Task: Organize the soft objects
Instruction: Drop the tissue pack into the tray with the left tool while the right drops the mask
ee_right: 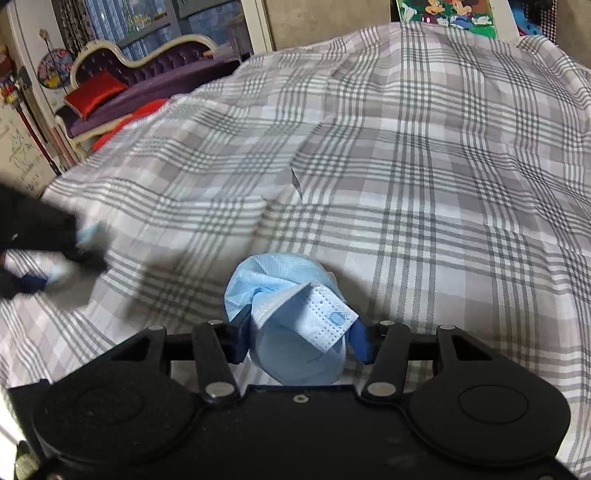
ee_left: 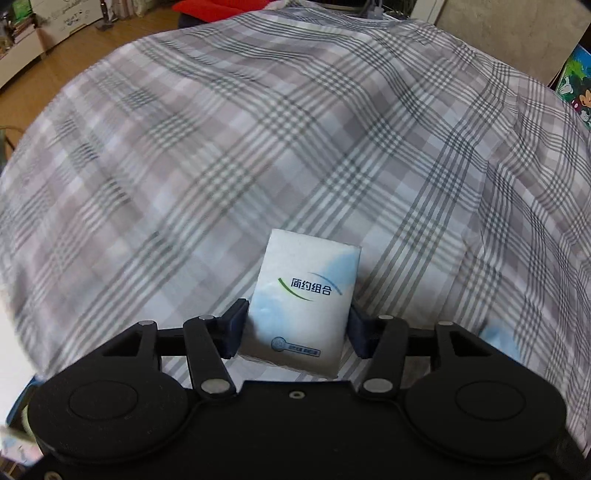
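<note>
My left gripper [ee_left: 297, 325] is clenched on a tissue pack [ee_left: 304, 299], a flat, glossy white-and-pale-blue plastic packet with blue printed characters and a green swoosh; its navy pads [ee_left: 232, 326] press both long sides and the pack sticks forward above the bed. My right gripper [ee_right: 299, 334] is clamped on a surgical mask [ee_right: 291, 314], light blue nonwoven fabric with a dimpled, stitched hem, crumpled into a rounded bundle that bulges out past the pads. Under both lies a plaid bedsheet [ee_right: 424, 177], soft grey-and-white checks, wrinkled and mounded. In the right wrist view the left gripper shows as a dark blur at the left edge. Beyond the bed stand a purple tufted chaise [ee_right: 155, 70] with a red cushion [ee_right: 94, 92], and a cartoon poster [ee_right: 447, 14].
</note>
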